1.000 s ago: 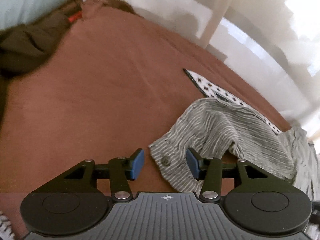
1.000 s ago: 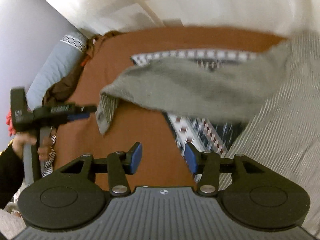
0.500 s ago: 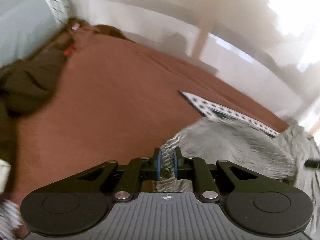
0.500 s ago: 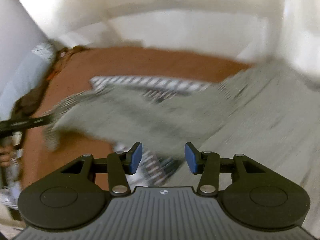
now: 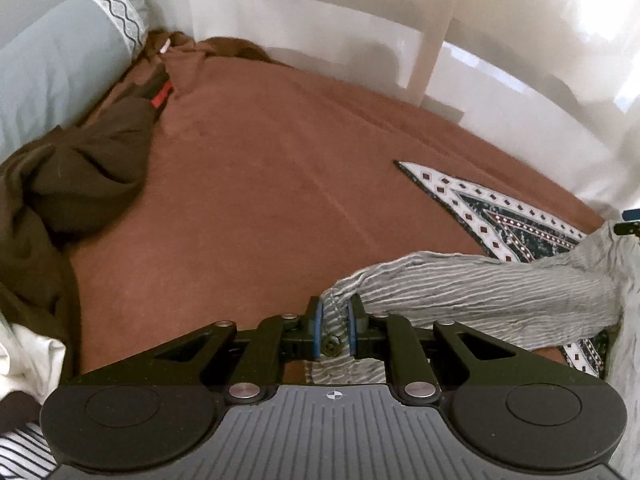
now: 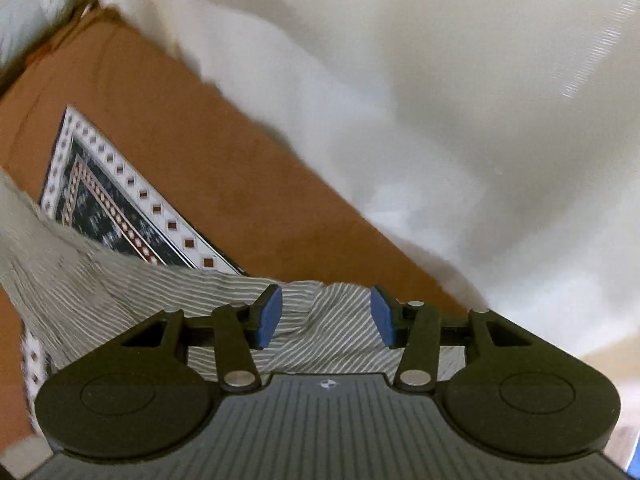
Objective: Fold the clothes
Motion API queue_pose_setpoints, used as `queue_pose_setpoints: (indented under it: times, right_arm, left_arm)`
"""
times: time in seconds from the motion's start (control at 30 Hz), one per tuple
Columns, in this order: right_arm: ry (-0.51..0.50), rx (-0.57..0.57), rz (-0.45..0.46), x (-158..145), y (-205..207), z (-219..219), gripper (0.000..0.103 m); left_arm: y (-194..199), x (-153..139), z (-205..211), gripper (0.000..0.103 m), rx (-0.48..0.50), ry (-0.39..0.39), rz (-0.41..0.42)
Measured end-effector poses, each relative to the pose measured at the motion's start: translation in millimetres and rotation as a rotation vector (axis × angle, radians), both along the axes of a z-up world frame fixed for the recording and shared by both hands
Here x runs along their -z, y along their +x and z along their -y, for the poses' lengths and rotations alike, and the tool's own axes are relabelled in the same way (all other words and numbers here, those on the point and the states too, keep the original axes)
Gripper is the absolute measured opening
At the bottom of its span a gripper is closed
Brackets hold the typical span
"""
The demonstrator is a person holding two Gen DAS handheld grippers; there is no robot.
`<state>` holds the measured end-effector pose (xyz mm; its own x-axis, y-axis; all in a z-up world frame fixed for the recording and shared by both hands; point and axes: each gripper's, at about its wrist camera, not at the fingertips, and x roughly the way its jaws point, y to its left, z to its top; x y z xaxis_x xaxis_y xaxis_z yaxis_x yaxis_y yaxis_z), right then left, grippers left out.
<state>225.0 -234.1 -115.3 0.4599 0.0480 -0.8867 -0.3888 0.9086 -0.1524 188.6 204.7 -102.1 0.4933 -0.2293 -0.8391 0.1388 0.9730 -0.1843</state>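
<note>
A grey striped shirt (image 5: 480,284) lies on the brown bedspread (image 5: 260,184). My left gripper (image 5: 335,330) is shut on the shirt's buttoned cuff, with the sleeve stretched away to the right. In the right wrist view the same shirt (image 6: 168,304) runs under my right gripper (image 6: 326,316), which is open with a raised fold of the cloth between its blue pads and no grip on it. A tip of the right gripper (image 5: 630,222) shows at the far right edge of the left wrist view.
A patterned black-and-white cloth (image 5: 488,204) lies under the shirt, also in the right wrist view (image 6: 120,208). A dark brown garment (image 5: 68,184) is heaped at the left by a pale blue pillow (image 5: 52,64). White curtains (image 6: 440,100) hang past the bed's far edge.
My left gripper closed on the shirt cuff and pulled the sleeve taut. My right gripper swung right along the shirt to a raised fold and stayed open.
</note>
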Motion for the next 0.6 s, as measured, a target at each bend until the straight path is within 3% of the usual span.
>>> queue_pose_setpoints:
  times: [0.13,0.3,0.37,0.4,0.43,0.6]
  right_arm:
    - [-0.045,-0.111,-0.042,15,13,3,0.064]
    - [-0.049,-0.185,-0.107,34,23,9,0.067]
    - [0.015,-0.179,-0.142,37,25,15,0.055]
    - [0.062,-0.17,-0.164,36,26,19,0.024]
    - [0.11,-0.16,-0.186,36,27,23,0.005]
    - [0.199,-0.098,-0.105,25,26,35,0.004]
  left_arm:
    - [7,2,-4,0.01,-0.004,-0.013,-0.032]
    - [15,6,-2,0.012,0.024,0.01,-0.075]
    - [18,7,-2,0.012,0.032,0.018,-0.084]
    - [20,7,-2,0.012,0.032,0.013,-0.088]
    - [21,6,-3,0.012,0.029,0.01,-0.091]
    - [23,3,-4,0.012,0.044,0.022,-0.097]
